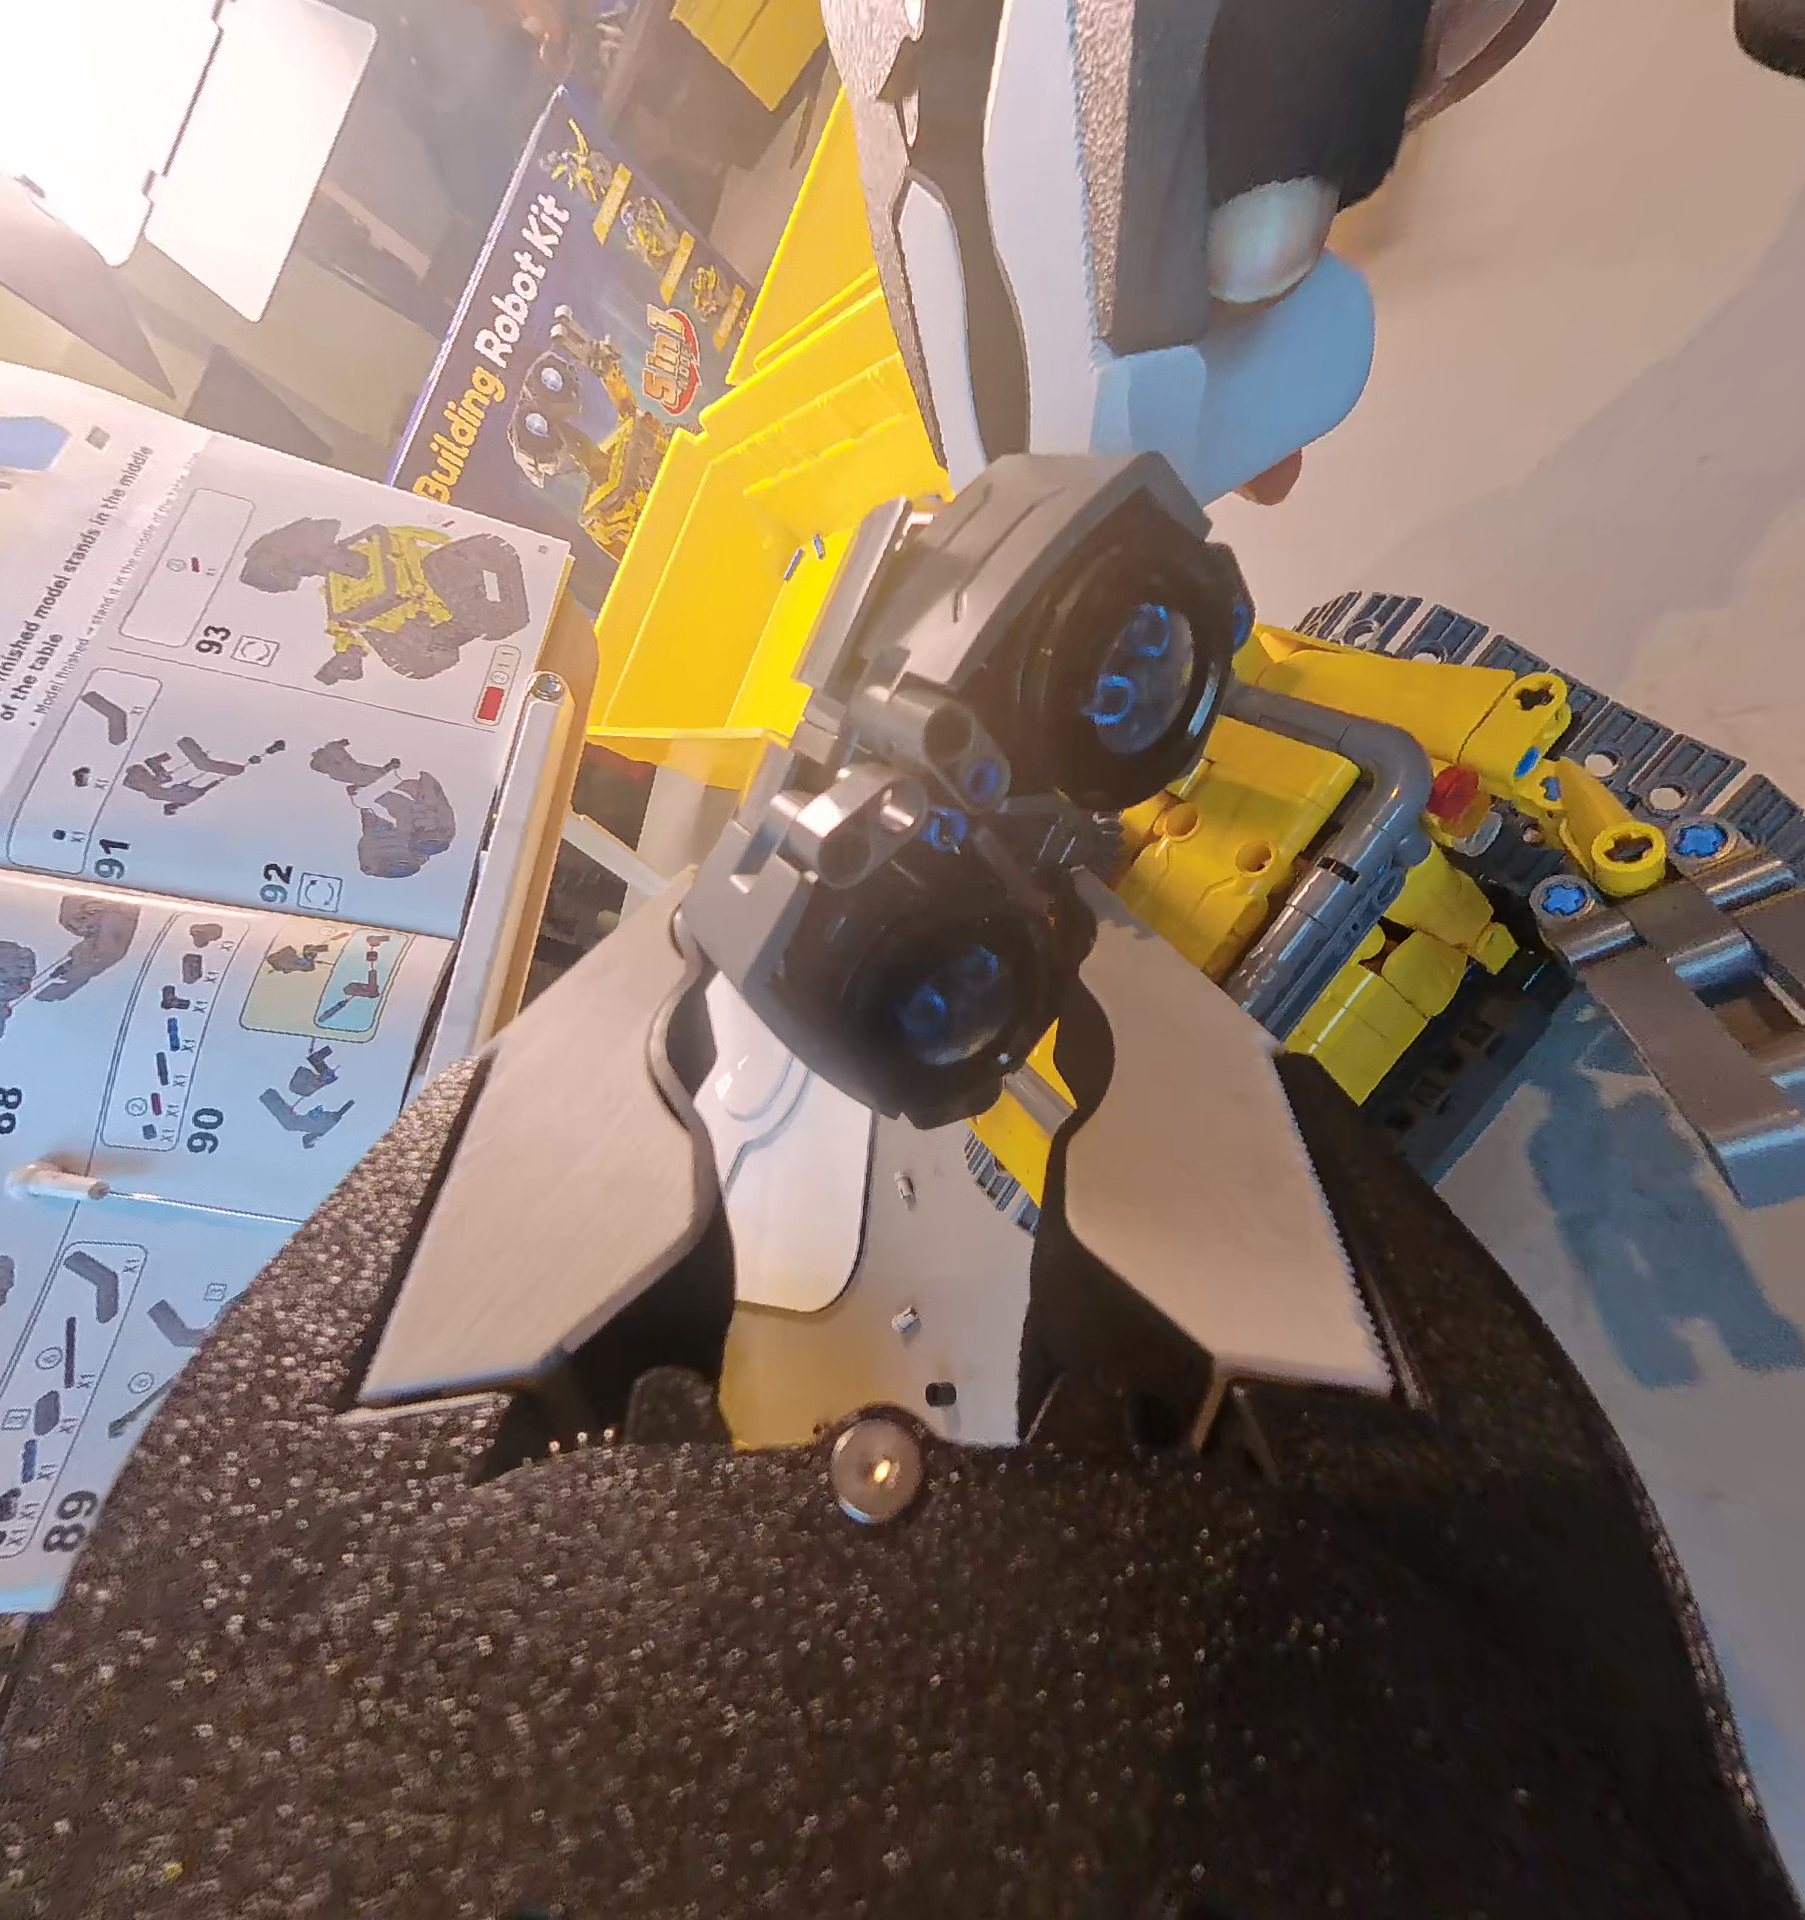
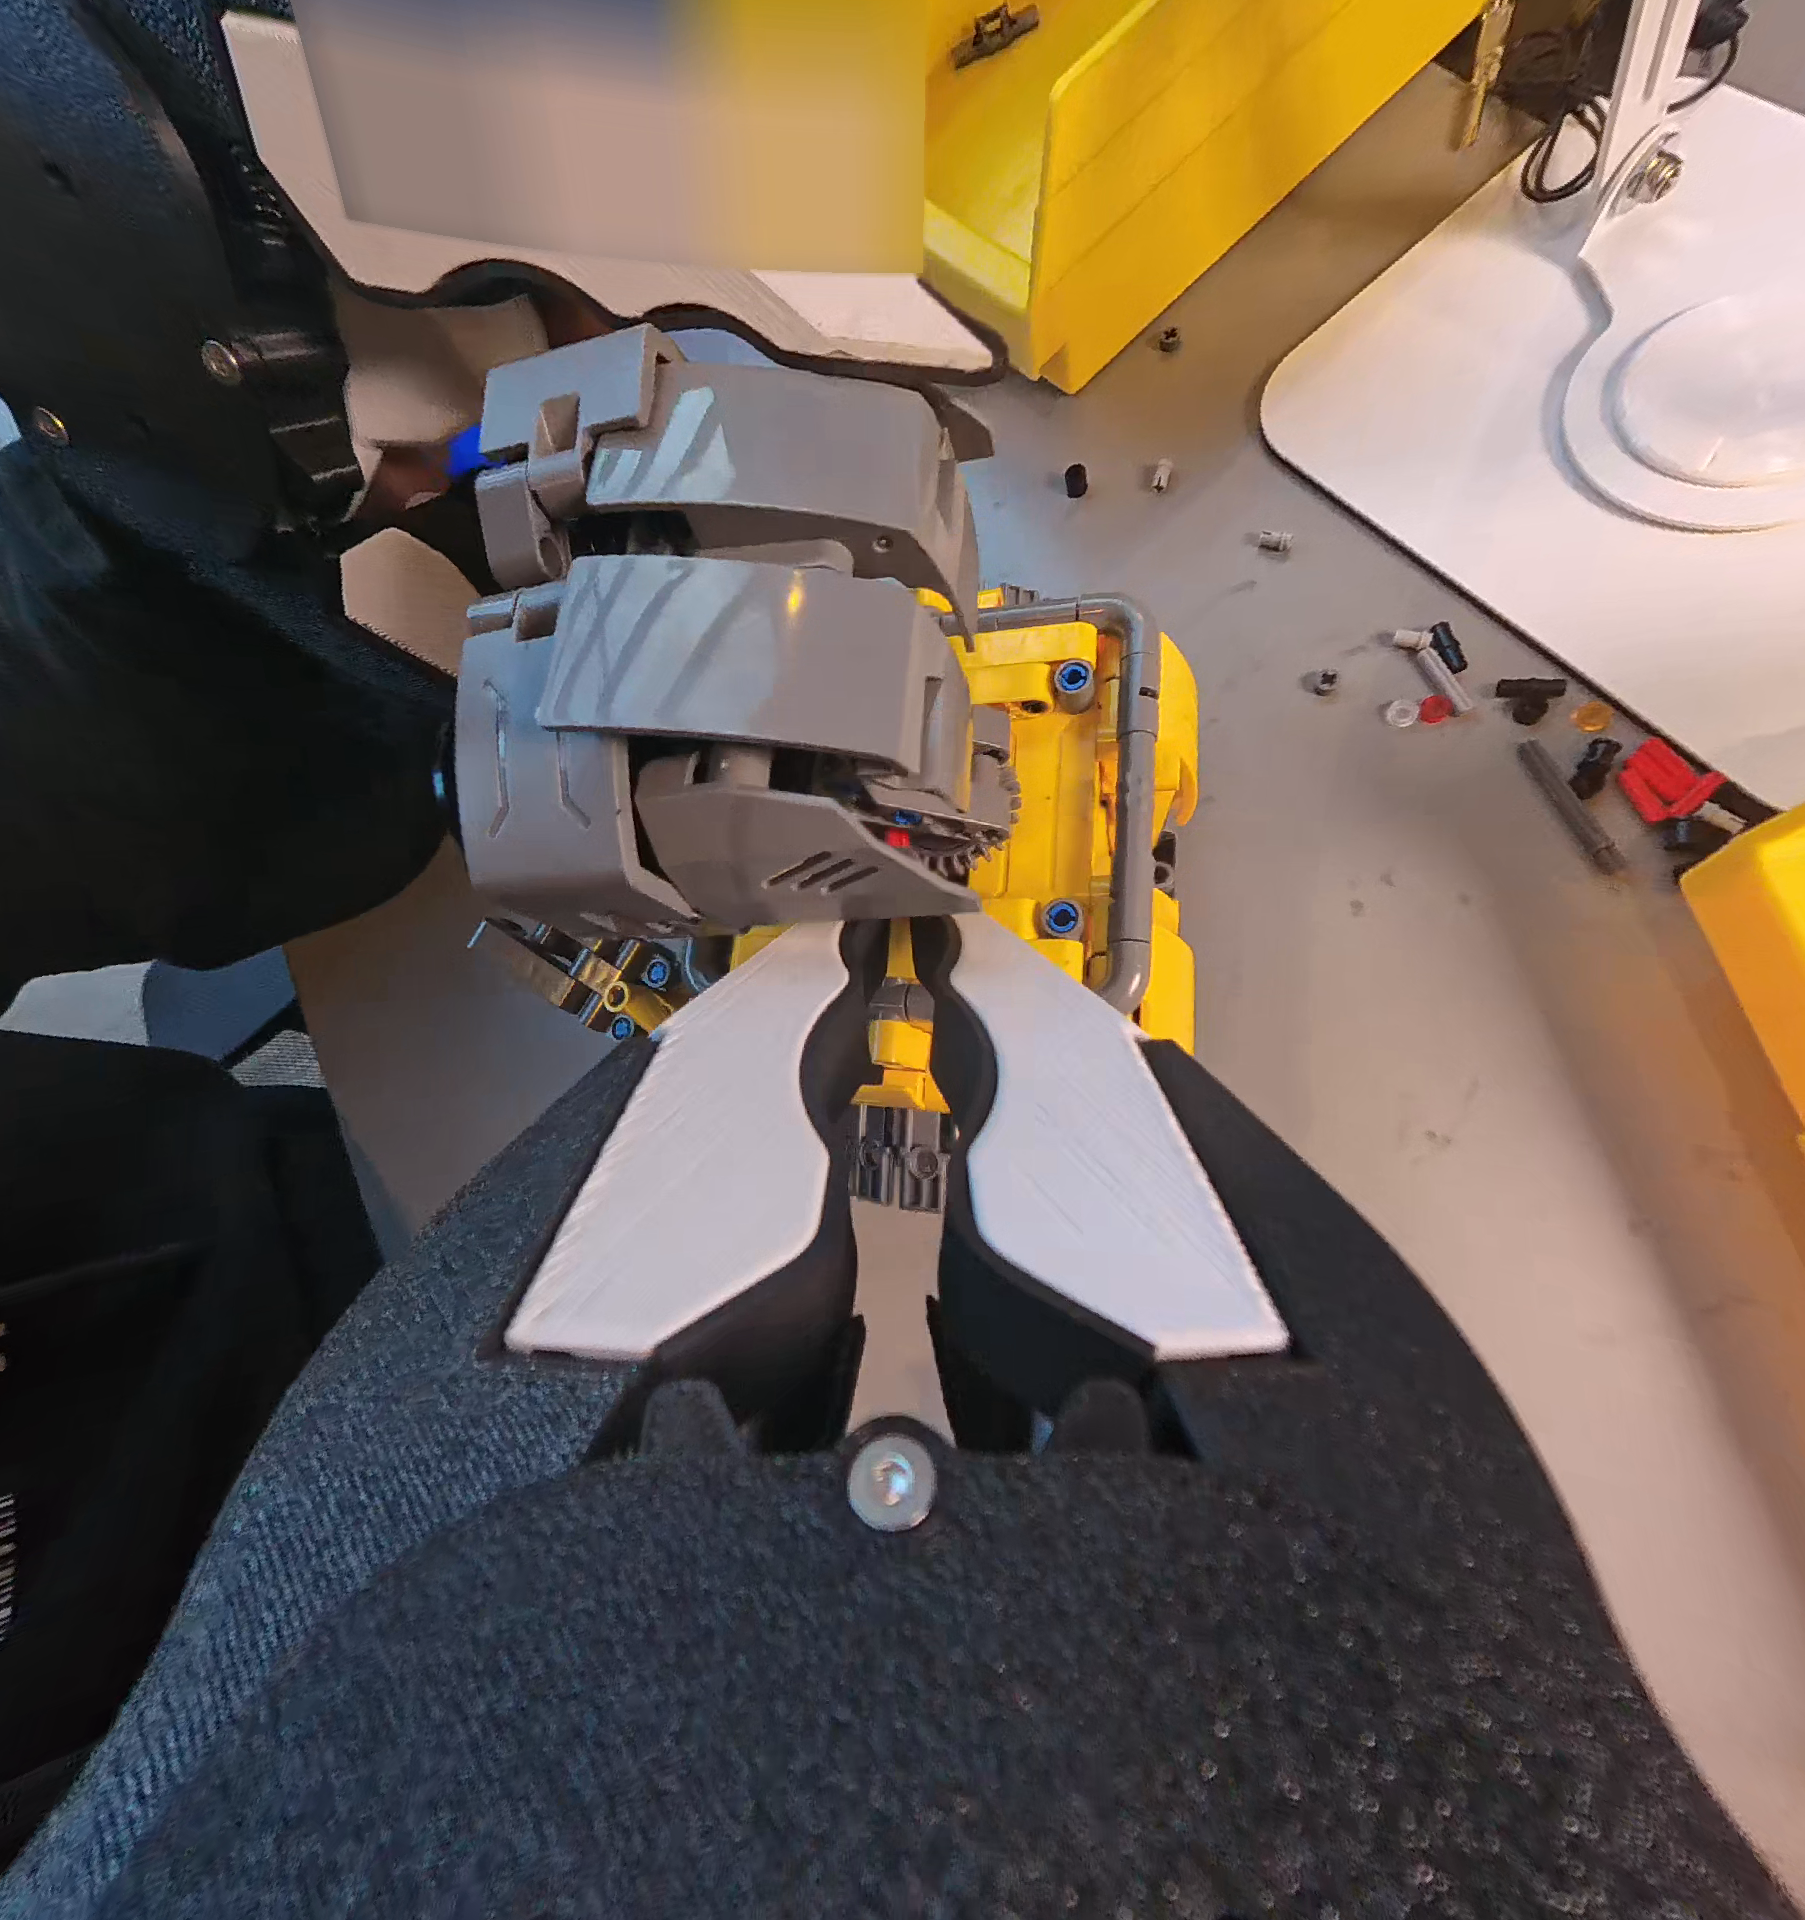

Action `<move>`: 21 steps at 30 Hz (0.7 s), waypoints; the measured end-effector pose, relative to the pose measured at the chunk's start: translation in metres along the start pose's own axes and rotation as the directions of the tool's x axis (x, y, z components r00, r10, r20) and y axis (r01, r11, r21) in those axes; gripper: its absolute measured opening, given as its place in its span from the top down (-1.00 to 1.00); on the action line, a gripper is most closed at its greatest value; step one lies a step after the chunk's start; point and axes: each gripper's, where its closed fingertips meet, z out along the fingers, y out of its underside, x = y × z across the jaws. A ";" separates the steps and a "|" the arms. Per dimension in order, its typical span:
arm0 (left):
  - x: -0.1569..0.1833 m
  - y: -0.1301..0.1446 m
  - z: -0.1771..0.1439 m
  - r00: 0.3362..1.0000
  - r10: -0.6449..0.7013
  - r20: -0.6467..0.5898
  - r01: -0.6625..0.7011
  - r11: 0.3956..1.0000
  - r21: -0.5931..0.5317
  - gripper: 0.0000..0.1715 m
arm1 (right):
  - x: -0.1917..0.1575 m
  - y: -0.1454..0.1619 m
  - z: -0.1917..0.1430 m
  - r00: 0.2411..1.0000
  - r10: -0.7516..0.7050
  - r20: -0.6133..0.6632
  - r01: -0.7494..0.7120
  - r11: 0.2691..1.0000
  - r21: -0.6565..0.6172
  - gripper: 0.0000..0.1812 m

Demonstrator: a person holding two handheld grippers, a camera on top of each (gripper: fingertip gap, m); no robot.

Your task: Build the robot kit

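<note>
Looking at the brick-built robot model (image 2: 1074, 790), we see its yellow body lying on the desk (image 2: 1345, 1039), with its grey two-eyed head (image 1: 1033, 790) raised above it. Our right hand-held gripper (image 2: 898, 966) is clenched on the model's yellow-and-grey neck piece (image 2: 896, 1049) just under the head. Our left hand-held gripper (image 1: 877, 997) sits spread wide around the head's lower eye, and we cannot tell whether its fingers touch it. A grey track (image 1: 1604, 727) runs along the body's far side. Beside the model lie an open instruction booklet (image 1: 202, 831), the kit's box (image 1: 576, 343) and yellow sorting trays (image 1: 732, 582). Loose small parts (image 2: 1563, 727) are scattered on the desk near a white stand base (image 2: 1604, 343).
</note>
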 end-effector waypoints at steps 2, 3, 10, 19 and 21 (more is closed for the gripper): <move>0.000 0.000 0.000 1.000 -0.006 -0.004 0.006 1.000 0.014 0.25 | -0.001 0.000 0.000 0.999 0.028 0.029 -0.028 1.000 -0.007 0.97; 0.000 -0.001 0.000 1.000 -0.007 -0.005 0.007 1.000 0.019 0.25 | -0.001 0.000 0.000 0.998 0.041 0.042 -0.041 0.999 -0.010 0.97; 0.000 -0.001 0.000 1.000 -0.010 -0.006 0.011 0.999 0.043 0.26 | -0.002 0.000 0.000 0.995 0.074 0.066 -0.074 0.997 -0.009 0.97; 0.000 -0.002 0.000 0.999 -0.033 0.000 0.033 0.996 0.080 0.26 | -0.002 0.000 0.001 0.993 0.086 0.077 -0.085 0.996 -0.019 0.97; 0.000 -0.001 0.000 0.999 -0.044 0.002 0.043 0.995 0.087 0.26 | -0.002 0.000 0.001 0.993 0.092 0.080 -0.088 0.995 -0.042 0.97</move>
